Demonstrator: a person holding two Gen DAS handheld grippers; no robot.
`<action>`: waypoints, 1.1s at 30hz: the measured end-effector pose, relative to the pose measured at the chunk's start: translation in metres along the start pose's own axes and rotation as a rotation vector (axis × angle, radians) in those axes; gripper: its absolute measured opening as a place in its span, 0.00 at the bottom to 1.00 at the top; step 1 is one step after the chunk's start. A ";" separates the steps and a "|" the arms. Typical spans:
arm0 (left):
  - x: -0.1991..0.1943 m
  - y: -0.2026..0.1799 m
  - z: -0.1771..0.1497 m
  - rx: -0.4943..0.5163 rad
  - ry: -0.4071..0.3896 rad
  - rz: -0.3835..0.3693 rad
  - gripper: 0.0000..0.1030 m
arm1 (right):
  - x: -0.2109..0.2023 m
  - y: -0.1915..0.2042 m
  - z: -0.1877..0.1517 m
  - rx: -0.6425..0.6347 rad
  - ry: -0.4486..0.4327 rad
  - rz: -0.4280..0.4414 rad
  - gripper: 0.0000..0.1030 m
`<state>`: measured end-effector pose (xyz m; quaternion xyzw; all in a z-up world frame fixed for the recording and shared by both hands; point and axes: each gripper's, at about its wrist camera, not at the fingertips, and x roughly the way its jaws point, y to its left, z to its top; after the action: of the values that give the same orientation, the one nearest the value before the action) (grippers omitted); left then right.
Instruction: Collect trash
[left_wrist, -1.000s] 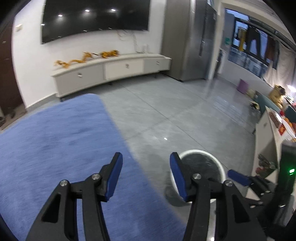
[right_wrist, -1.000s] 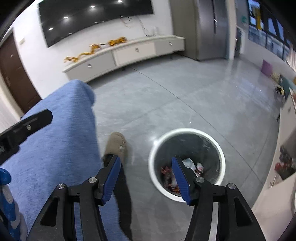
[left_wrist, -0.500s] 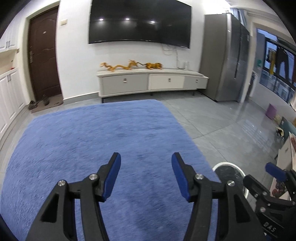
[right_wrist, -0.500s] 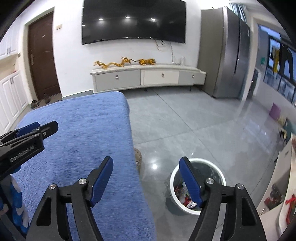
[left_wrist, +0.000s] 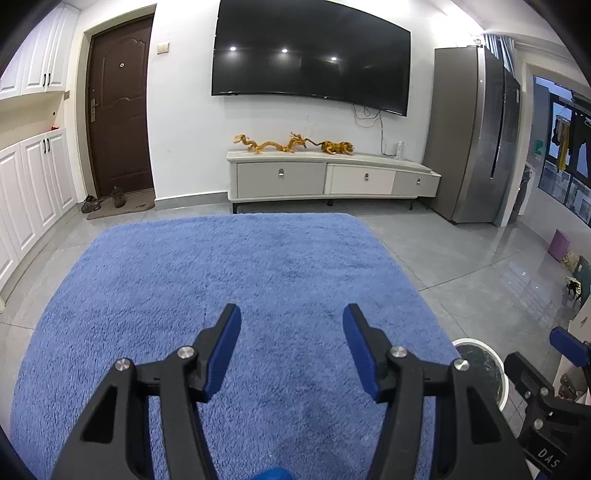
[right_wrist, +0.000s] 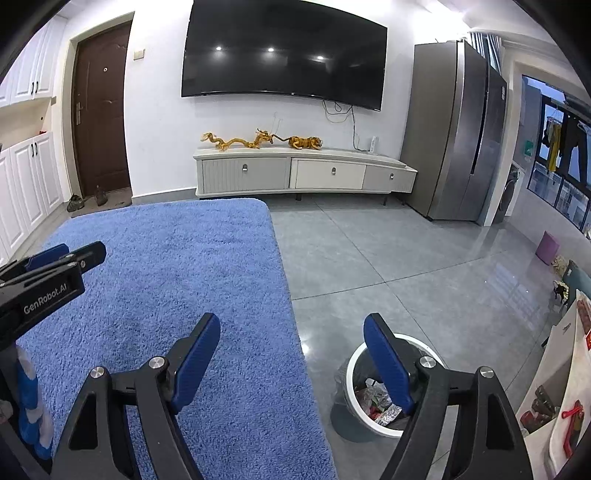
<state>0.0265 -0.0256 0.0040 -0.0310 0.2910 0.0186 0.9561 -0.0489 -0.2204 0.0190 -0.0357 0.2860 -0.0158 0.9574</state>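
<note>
As both views have swung up off the bin and onto the room, we record the following.

Right gripper (right_wrist: 291, 360): jaws spread wide, having just been opening further; nothing between the blue pads. A second ago it hung close over the bin; now it is raised and pulled back, so the bin sits low behind its right finger.

Left gripper (left_wrist: 291, 345): jaws well apart, widened a little at first and now holding about steady, empty. It has turned from the tiles beside the bin to face squarely across the rug.

Bin (right_wrist: 388, 387): white-rimmed, lined, standing on the grey floor (right_wrist: 406, 266) just off the rug's right edge. Trash (right_wrist: 376, 402), crumpled wrappers and scraps, lies inside at the bottom.

Rug (left_wrist: 236, 280): blue, shaggy, filling the ground ahead of both grippers. We find no loose litter on the part that shows.

Beyond: a low cabinet (left_wrist: 328, 177) against the far wall, a television (left_wrist: 310, 55) above it, a brown door (left_wrist: 118, 107) to the left, a fridge (left_wrist: 476, 133) to the right.

Reading: we judge that a drop into the bin is done, with both grippers freed. Either another piece must be sought outside what shows here, or the collecting is near its end; we cannot tell which.
</note>
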 end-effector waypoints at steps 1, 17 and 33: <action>-0.001 -0.001 -0.001 0.003 -0.002 0.000 0.54 | -0.004 -0.002 -0.003 0.001 -0.003 -0.002 0.77; -0.009 -0.025 -0.007 0.074 -0.043 -0.019 0.55 | 0.003 -0.020 -0.008 0.081 0.000 -0.053 0.78; -0.013 -0.044 -0.009 0.118 -0.074 -0.025 0.61 | 0.000 -0.030 -0.006 0.123 -0.031 -0.075 0.78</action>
<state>0.0127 -0.0703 0.0061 0.0225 0.2558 -0.0095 0.9664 -0.0528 -0.2506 0.0162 0.0122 0.2679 -0.0686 0.9609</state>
